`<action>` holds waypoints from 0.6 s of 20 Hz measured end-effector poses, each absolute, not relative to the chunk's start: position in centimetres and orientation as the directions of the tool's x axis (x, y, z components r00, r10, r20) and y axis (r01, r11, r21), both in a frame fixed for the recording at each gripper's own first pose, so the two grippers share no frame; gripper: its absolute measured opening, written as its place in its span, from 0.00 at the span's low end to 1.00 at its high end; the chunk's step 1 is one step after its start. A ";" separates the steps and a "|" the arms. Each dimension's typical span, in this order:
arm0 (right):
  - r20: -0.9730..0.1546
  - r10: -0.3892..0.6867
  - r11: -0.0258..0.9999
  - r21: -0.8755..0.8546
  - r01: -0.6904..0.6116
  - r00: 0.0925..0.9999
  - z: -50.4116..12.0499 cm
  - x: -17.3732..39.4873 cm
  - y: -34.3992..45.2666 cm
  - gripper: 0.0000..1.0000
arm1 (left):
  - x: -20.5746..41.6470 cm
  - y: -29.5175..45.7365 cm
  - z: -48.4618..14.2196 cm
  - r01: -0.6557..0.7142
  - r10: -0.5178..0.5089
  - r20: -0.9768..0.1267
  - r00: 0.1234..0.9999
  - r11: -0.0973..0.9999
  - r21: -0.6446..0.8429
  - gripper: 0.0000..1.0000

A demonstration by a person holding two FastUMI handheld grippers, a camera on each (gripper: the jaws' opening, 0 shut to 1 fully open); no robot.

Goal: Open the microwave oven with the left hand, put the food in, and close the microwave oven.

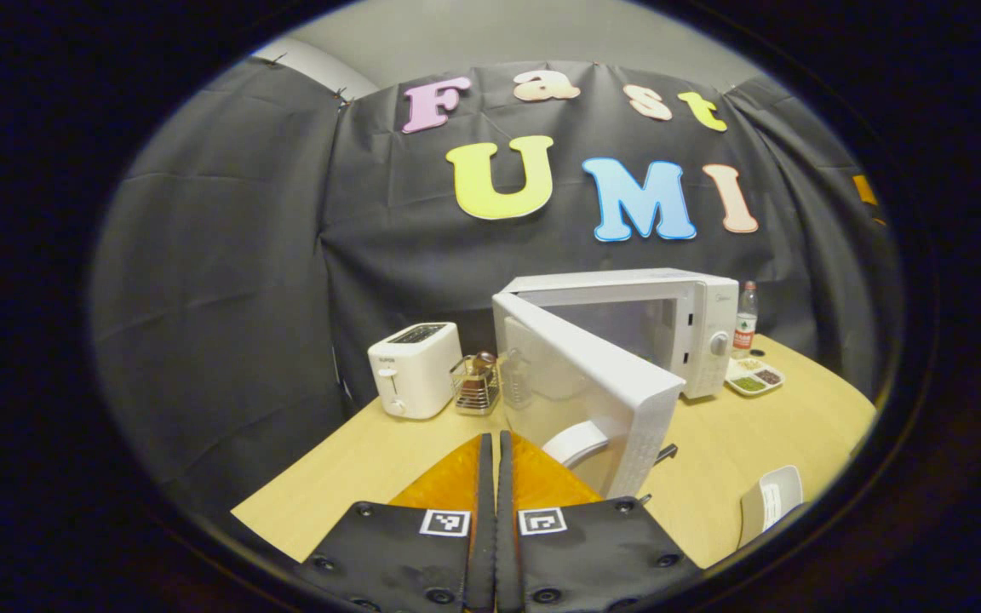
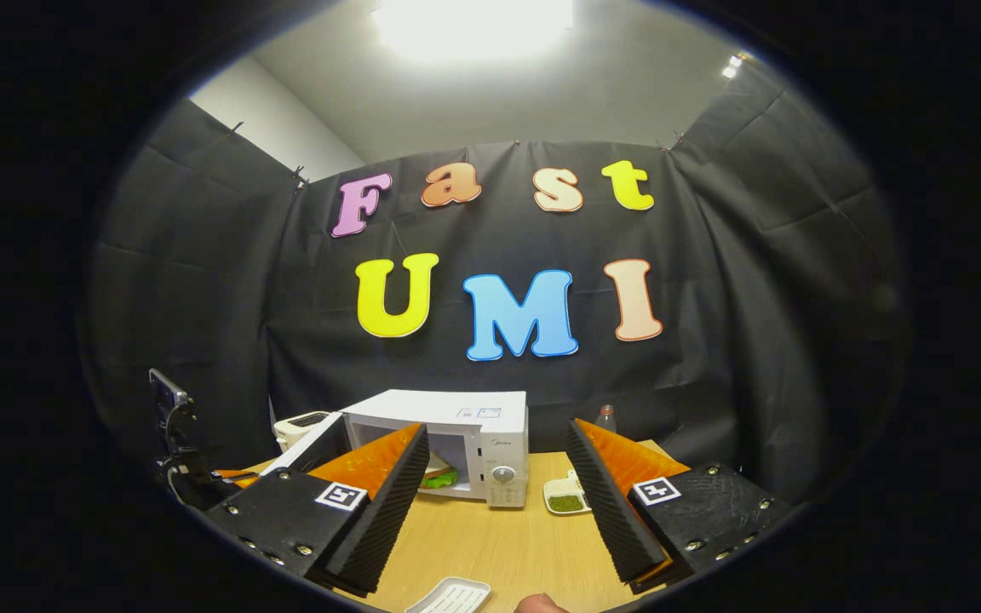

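The white microwave [image 1: 695,315] stands at the back of the wooden table, its door [image 1: 593,383] swung open toward me. In the left gripper view the door hides most of the cavity. My left gripper [image 1: 495,438] is shut with nothing between its fingers and sits just in front of the door, apart from it. In the right gripper view the microwave [image 2: 456,413] shows a sandwich with green lettuce [image 2: 439,478] lying inside, and the open door [image 2: 316,447] is on its left. My right gripper [image 2: 497,430] is open and empty, well back from the oven.
A white toaster [image 1: 414,368], a wire holder [image 1: 476,385] and a glass jar [image 1: 514,379] stand left of the microwave. A bottle [image 1: 745,319] and a divided tray [image 1: 754,376] are on its right. A white ribbed dish [image 2: 452,596] lies near the front edge.
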State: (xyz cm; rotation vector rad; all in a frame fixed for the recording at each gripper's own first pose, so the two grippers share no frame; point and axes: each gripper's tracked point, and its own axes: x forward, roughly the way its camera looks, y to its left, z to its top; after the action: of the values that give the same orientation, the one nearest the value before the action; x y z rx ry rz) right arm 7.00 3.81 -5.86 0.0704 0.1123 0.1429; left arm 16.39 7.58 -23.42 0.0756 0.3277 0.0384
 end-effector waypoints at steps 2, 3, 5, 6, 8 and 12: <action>-0.114 0.157 0.985 0.084 -0.148 0.981 -6.1 6.3 2.8 0.98 | 16.5 5.9 -23.8 -0.021 0.041 -0.328 0.944 0.998 0.066 0.07; -0.118 0.165 0.984 0.089 -0.155 0.979 -6.1 5.9 2.4 0.98 | 16.7 5.2 -23.8 -0.018 0.036 -0.327 0.944 0.998 0.058 0.10; -0.125 0.172 0.983 0.083 -0.163 0.977 -6.4 5.7 1.6 0.98 | 17.3 3.7 -23.8 0.009 0.011 -0.331 0.944 0.998 0.058 0.10; -0.130 0.175 0.983 0.080 -0.166 0.976 -6.5 5.7 1.5 0.98 | 17.5 3.2 -23.8 0.024 -0.001 -0.332 0.943 0.998 0.064 0.10; -0.144 0.177 0.983 0.084 -0.166 0.974 -6.8 5.8 1.5 0.98 | 18.0 2.0 -23.7 0.058 -0.034 -0.329 0.944 0.996 0.066 0.07; -0.135 0.166 0.985 0.077 -0.156 0.977 -6.7 7.1 2.5 0.97 | 19.8 -0.1 -22.9 0.129 -0.106 -0.311 0.944 0.990 0.057 0.10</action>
State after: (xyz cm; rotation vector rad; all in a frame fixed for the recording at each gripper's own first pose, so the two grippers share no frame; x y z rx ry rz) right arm 7.08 2.48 -6.70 0.0663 0.1415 0.1625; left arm 19.78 -0.15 -22.87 0.0768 0.3128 -0.1198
